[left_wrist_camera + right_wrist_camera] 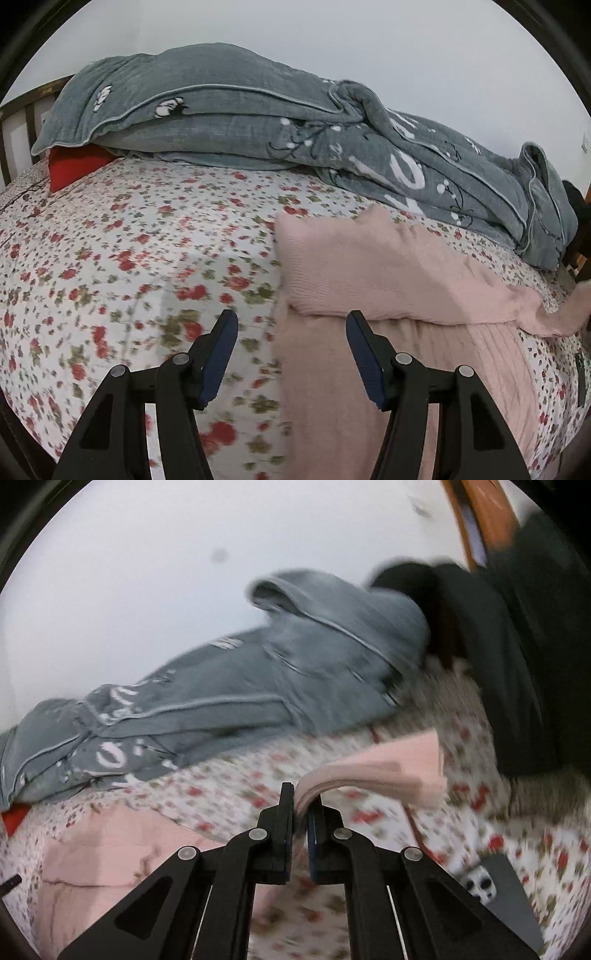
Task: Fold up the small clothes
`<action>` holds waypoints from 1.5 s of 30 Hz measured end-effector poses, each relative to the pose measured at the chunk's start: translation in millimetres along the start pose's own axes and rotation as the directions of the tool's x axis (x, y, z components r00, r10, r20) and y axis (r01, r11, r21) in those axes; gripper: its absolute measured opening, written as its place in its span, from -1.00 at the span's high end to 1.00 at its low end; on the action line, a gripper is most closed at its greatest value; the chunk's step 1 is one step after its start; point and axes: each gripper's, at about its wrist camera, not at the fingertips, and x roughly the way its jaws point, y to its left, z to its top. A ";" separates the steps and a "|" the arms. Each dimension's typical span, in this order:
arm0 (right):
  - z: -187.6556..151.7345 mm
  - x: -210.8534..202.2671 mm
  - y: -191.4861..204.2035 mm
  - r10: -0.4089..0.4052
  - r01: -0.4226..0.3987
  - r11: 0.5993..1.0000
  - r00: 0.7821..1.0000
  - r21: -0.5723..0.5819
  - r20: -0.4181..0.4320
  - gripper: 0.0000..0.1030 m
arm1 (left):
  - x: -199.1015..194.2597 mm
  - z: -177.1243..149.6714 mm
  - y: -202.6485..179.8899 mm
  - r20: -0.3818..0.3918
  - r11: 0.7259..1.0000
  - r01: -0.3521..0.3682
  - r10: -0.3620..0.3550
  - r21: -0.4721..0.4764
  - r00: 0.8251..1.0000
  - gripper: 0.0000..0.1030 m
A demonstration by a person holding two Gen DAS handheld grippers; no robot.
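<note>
Left wrist view: the left gripper (291, 325) stands spread over the floral bedsheet (129, 258), nothing between its fingers; the pink knit sweater (388, 273) lies flat at centre right of the frame, its near left edge falling between and just beyond the fingertips, so the garment lies ahead of and to the right of this claw. A sleeve trails to the right edge of the frame, which sets the garment's long axis roughly left to right across the lower half of the view. Right wrist view: the right gripper (301, 797) is pressed together on a pink sleeve end (369, 771), which arches up out of the jaws at centre frame and hangs to the right, clear of the sheet; the body of the sweater (110, 849) lies in the lower left of this frame. By this reading the right hand is the one in contact, and the coming fold would carry the sleeve leftward over the body, while the left claw is placed to pin or take the opposite edge. A grey quilt (258, 122) heaped across the upper frame bears large white lettering, too creased to read. A phone (495, 890) lies at lower right; no brand legible.
</note>
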 end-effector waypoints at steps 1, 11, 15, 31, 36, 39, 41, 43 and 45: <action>4.6 -3.4 14.4 0.012 -0.012 1.000 1.000 -0.020 0.011 0.88 | -1.6 1.0 9.7 -0.001 1.000 0.011 -0.011 -0.011 1.000 -0.14; 3.7 -13.3 243.3 0.235 -0.225 0.944 0.972 -0.243 0.012 0.88 | -10.5 -11.7 88.8 0.005 0.993 0.073 -0.073 -0.091 0.997 -0.14; -36.9 4.2 348.7 0.342 -0.350 0.884 0.936 -0.309 -0.081 0.88 | -14.7 -19.4 117.8 0.004 0.988 0.072 -0.072 -0.138 0.997 -0.14; -134.8 33.2 395.3 0.494 -0.596 0.774 0.779 -0.212 -0.387 0.00 | 11.6 -14.4 76.4 -0.056 0.987 0.163 -0.163 -0.017 0.985 -0.18; -117.4 15.5 315.5 0.444 -0.513 0.845 0.830 -0.151 -0.338 -0.01 | 39.5 5.9 42.4 -0.071 0.973 0.229 -0.229 -0.003 0.971 -0.17; -115.7 5.9 270.1 0.375 -0.435 0.887 0.876 -0.157 -0.304 0.00 | 58.6 20.0 26.3 -0.061 0.968 0.250 -0.249 0.007 0.966 -0.16; -119.5 -0.6 240.1 0.324 -0.382 0.908 0.902 -0.175 -0.287 0.00 | 75.0 29.9 18.1 -0.049 0.969 0.247 -0.245 0.028 0.968 -0.15; -125.3 -3.6 217.6 0.302 -0.358 0.918 0.911 -0.171 -0.281 0.00 | 93.7 37.3 12.4 -0.075 0.973 0.226 -0.223 0.042 0.972 0.11; -134.0 -6.1 191.4 0.292 -0.340 0.929 0.917 -0.149 -0.273 0.00 | 106.8 40.7 9.2 -0.100 0.973 0.226 -0.222 0.034 0.970 0.25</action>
